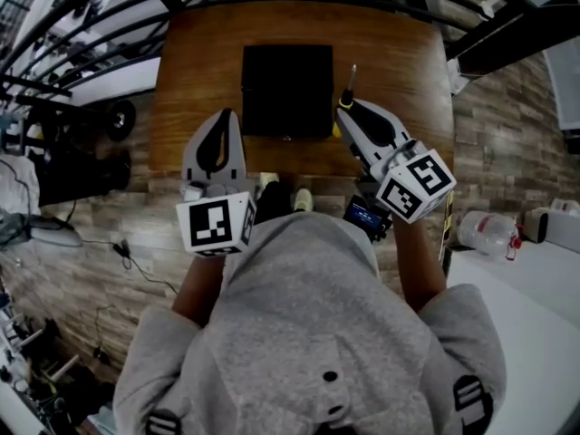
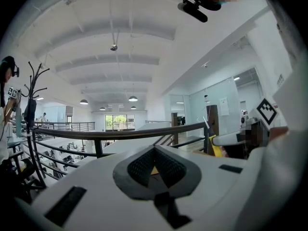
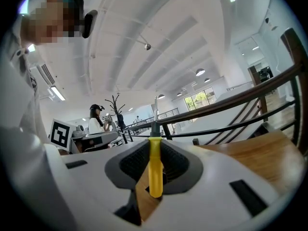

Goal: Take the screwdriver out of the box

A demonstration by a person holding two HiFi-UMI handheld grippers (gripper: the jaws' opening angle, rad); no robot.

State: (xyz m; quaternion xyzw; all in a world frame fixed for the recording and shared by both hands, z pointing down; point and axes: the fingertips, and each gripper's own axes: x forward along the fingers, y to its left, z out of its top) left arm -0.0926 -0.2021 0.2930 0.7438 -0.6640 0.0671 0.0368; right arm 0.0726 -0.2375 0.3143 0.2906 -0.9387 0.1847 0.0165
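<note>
Head view: the right gripper [image 1: 350, 109] holds the screwdriver [image 1: 352, 78] upright beside the black box [image 1: 287, 89], clear of it. Left gripper view: the left gripper [image 2: 155, 153] is closed on nothing (idle). Right gripper view: the jaws clamp the yellow handle. The next move is probably a steady set-down on the table [image 1: 399, 53].

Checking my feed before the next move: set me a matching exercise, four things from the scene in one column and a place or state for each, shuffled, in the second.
Things:
1. screwdriver
2. box
3. left gripper
4. right gripper

Places or states:
A. jaws together, nothing between them
B. black, lying on the wooden table
C. shut on the screwdriver
D. yellow-handled, outside the box, shaft pointing up

Pairs: 1-D, 2-B, 3-A, 4-C
</note>
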